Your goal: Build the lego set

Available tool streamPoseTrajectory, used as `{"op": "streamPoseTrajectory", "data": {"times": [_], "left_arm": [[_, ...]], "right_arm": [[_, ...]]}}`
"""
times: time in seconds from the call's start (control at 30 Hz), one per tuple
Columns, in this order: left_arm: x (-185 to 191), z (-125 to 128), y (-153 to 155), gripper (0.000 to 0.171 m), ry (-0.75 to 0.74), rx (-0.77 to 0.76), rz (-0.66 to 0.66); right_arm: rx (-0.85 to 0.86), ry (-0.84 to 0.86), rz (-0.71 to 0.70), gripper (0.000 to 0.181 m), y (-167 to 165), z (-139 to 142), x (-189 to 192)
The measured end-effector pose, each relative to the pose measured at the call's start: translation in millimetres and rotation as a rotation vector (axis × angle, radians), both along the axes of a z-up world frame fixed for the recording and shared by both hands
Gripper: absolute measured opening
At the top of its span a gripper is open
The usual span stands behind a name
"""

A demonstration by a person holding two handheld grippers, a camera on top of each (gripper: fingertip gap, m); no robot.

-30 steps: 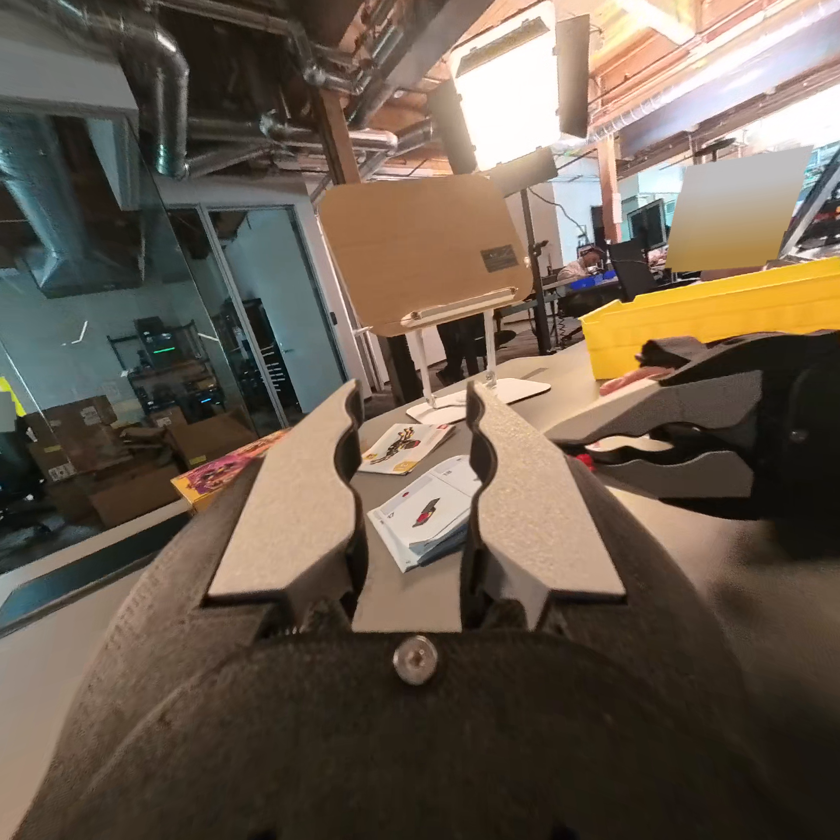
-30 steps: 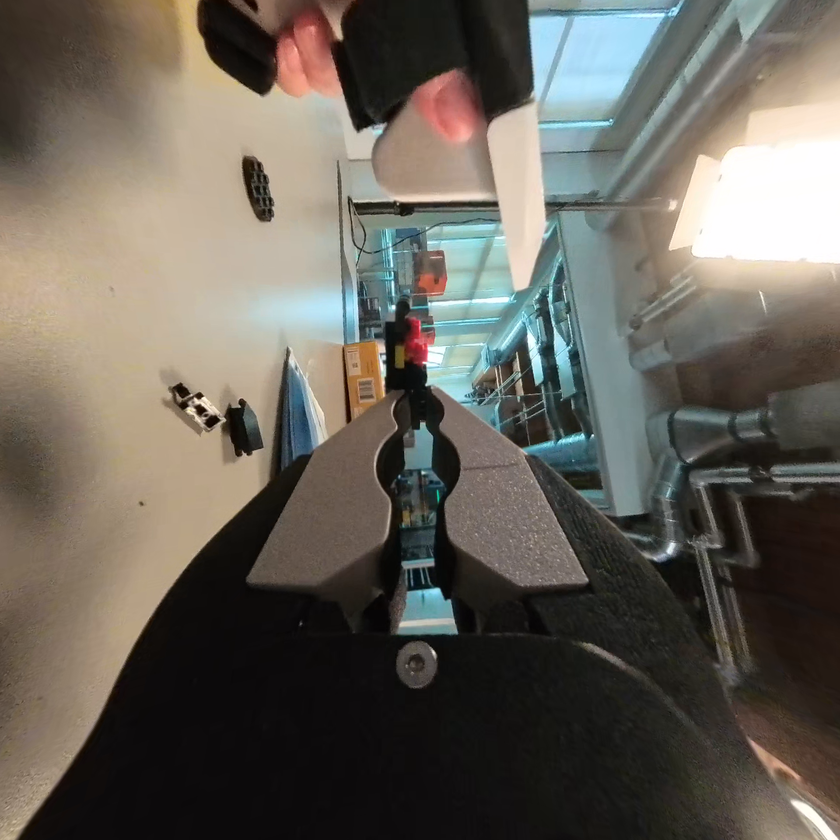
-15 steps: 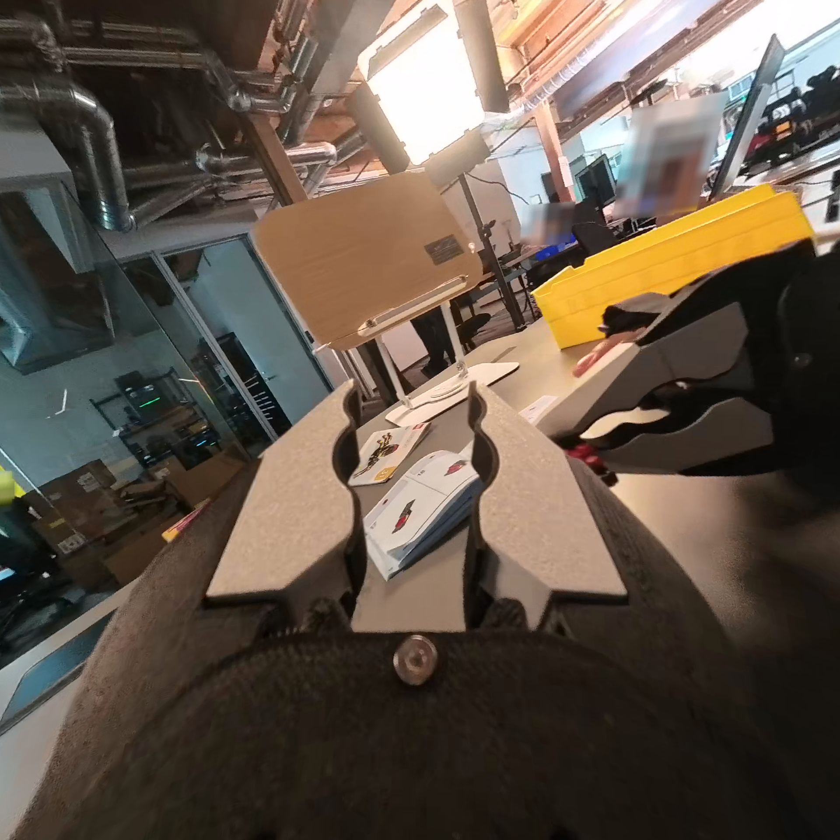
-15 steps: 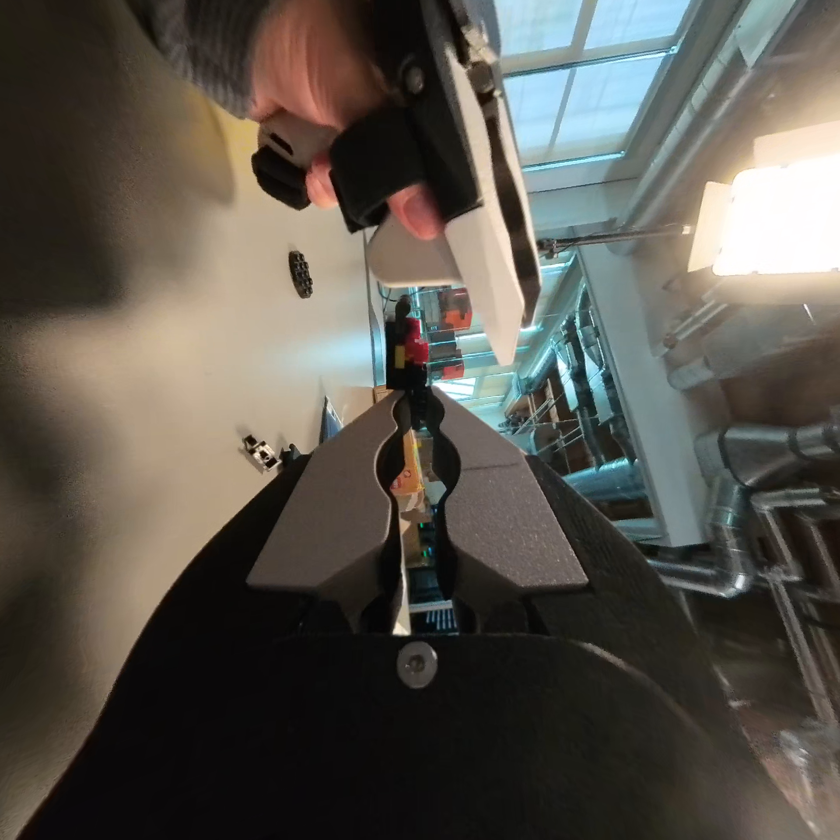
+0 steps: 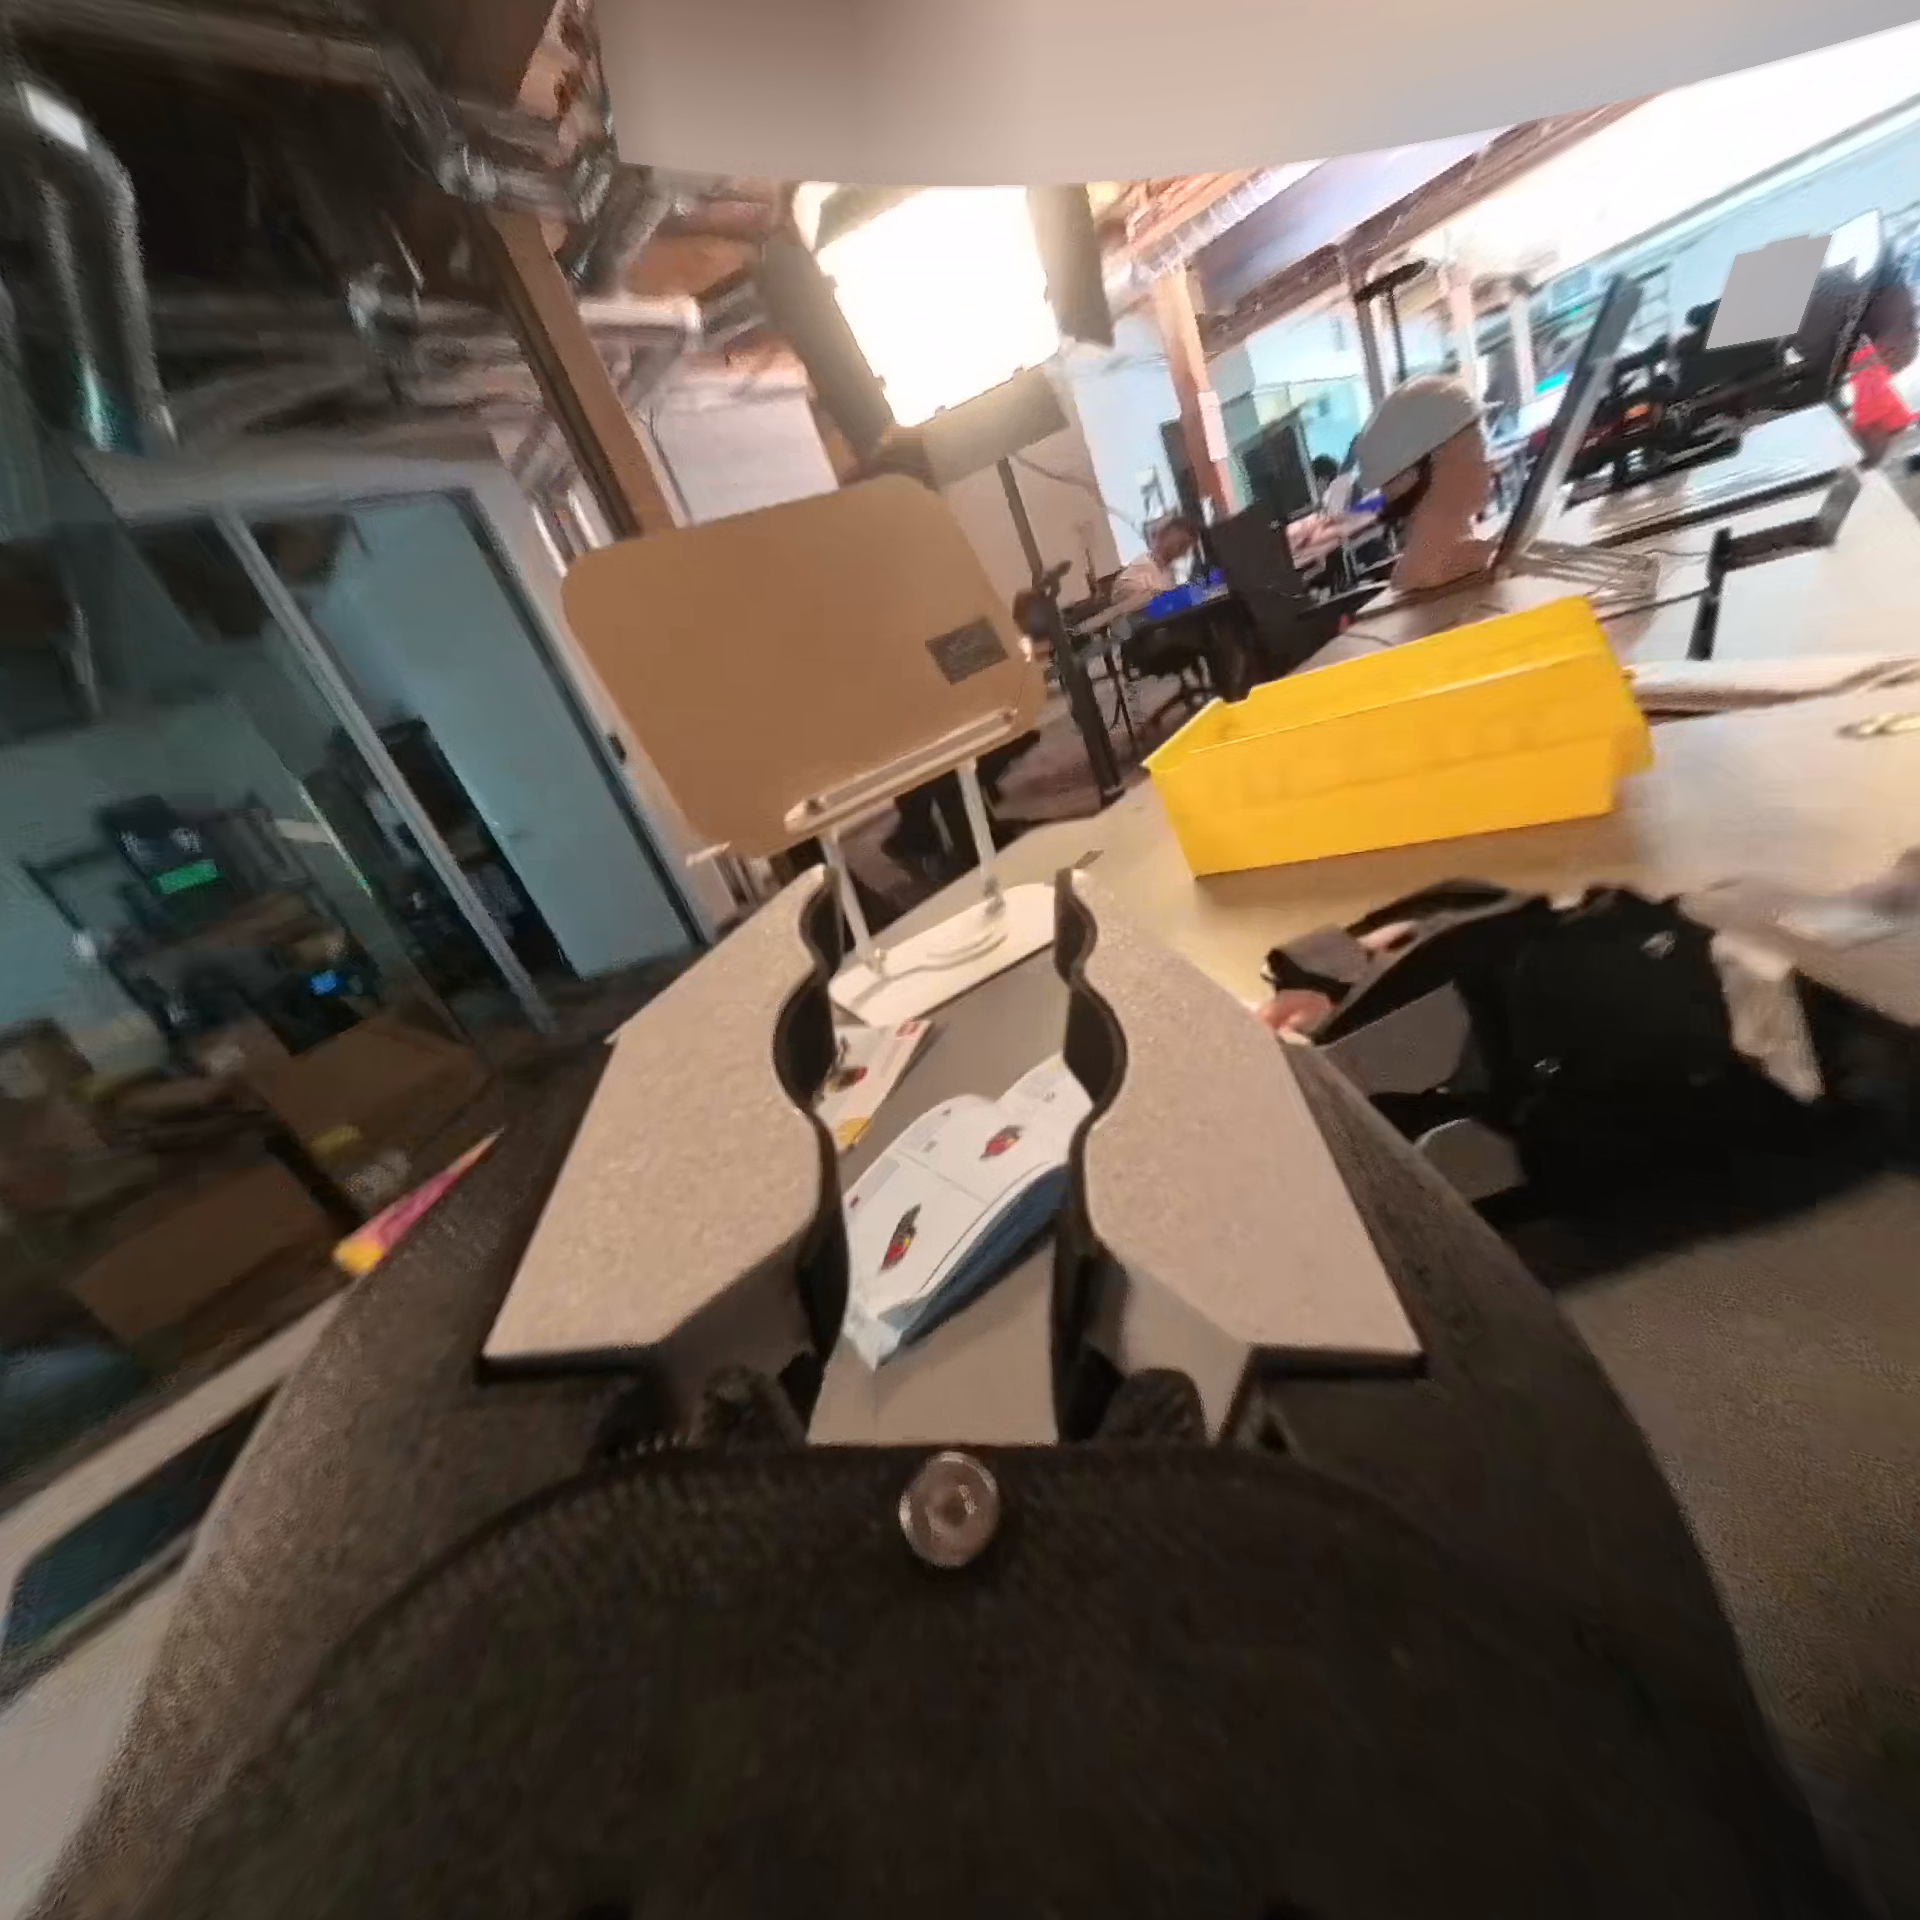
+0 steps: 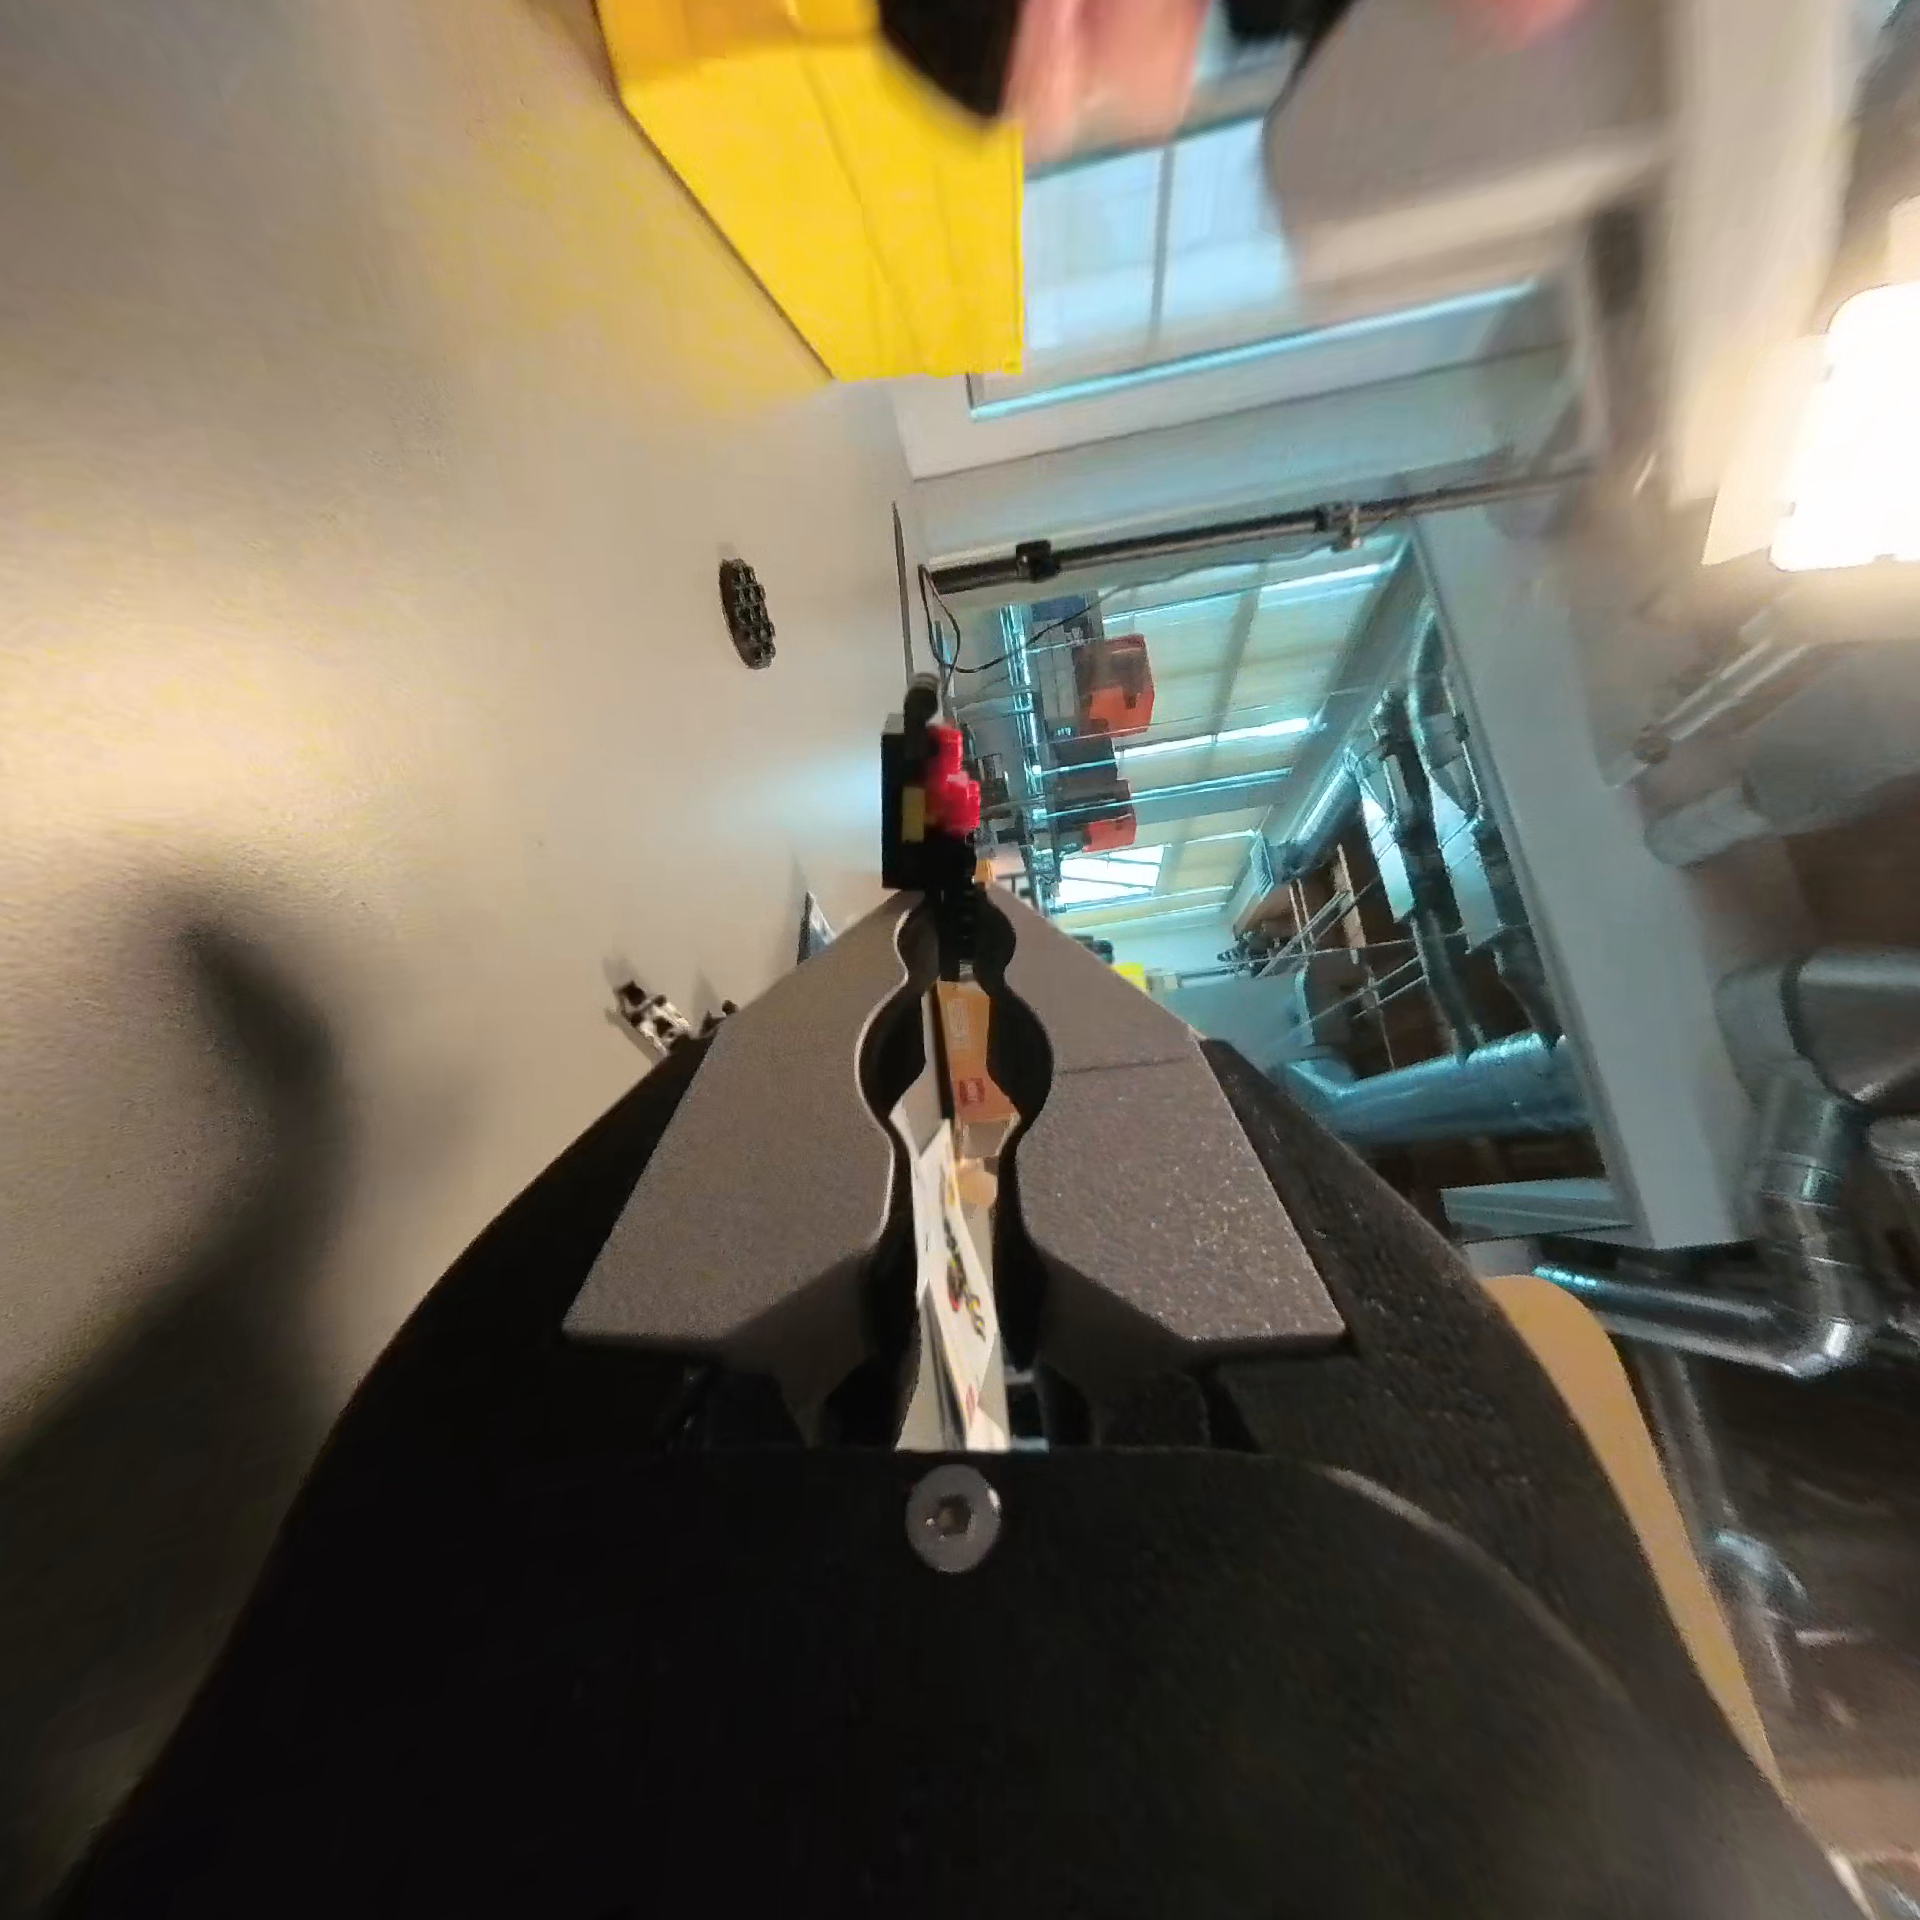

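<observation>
Between the tips of the right gripper [image 6: 954,902], a small black, red and yellow lego assembly [image 6: 928,798] is pinched, held clear of the pale grey tabletop [image 6: 416,623] exactly as it was a second ago. That view is rolled sideways and has swung: a yellow plastic bin [image 6: 862,197] now fills its upper edge, and the other hand has slid up to a blur at the top. A round black studded lego piece [image 6: 747,611] and a small black-and-white lego piece [image 6: 646,1013] lie apart on the table. Empty, the left gripper [image 5: 943,914] keeps its fingers spread over an open white instruction booklet [image 5: 956,1184]. Its view has lifted, so the wooden book stand [image 5: 790,675] sits lower and the right gripper has dropped to the right side, blurred.
</observation>
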State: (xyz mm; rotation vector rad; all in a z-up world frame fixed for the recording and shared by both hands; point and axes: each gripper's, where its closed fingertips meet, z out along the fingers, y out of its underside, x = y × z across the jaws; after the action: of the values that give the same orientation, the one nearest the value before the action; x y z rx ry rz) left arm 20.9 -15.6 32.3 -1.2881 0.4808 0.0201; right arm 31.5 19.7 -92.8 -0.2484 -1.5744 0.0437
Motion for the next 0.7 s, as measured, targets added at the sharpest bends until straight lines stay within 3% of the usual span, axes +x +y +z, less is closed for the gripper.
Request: {"op": "streamPoseTrajectory", "data": {"times": [0.07,0.13,0.2,0.27,0.33,0.43,0.5,0.57,0.67,0.7], "left_arm": [[-33,16,-21,0.04,0.004,-0.117,0.099],[-88,12,-41,0.032,0.118,-0.312,0.261],[-144,-23,-71,0.011,0.271,-0.678,0.336],[-195,-68,-117,0.008,0.28,-1.145,0.368],[-238,-98,-150,0.005,0.309,-1.404,0.389],[-291,-136,-174,0.001,0.311,-1.606,0.458],[-302,-155,-191,0.0,0.263,-1.758,0.45],[-310,-165,-197,0.001,0.268,-1.816,0.441],[-323,-171,-197,0.037,0.3,-1.849,0.444],[-326,-172,-198,0.04,0.309,-1.868,0.44]], "right_arm": [[-0.011,0.002,-0.027,0.003,7,1,-2],[-0.021,0.006,-0.039,0.002,12,1,-3],[-0.022,0.008,-0.055,0.003,15,2,-4],[-0.027,0.012,-0.06,0.003,15,3,-4],[-0.029,0.008,-0.066,0.003,14,3,-4],[-0.031,0.014,-0.069,0.003,14,4,-2],[-0.042,0.014,-0.068,0.003,15,5,-2],[-0.064,0.004,-0.059,0.002,14,3,-3],[-0.072,-0.002,-0.055,0.002,13,2,-4],[-0.073,-0.004,-0.055,0.002,13,2,-4]]}}
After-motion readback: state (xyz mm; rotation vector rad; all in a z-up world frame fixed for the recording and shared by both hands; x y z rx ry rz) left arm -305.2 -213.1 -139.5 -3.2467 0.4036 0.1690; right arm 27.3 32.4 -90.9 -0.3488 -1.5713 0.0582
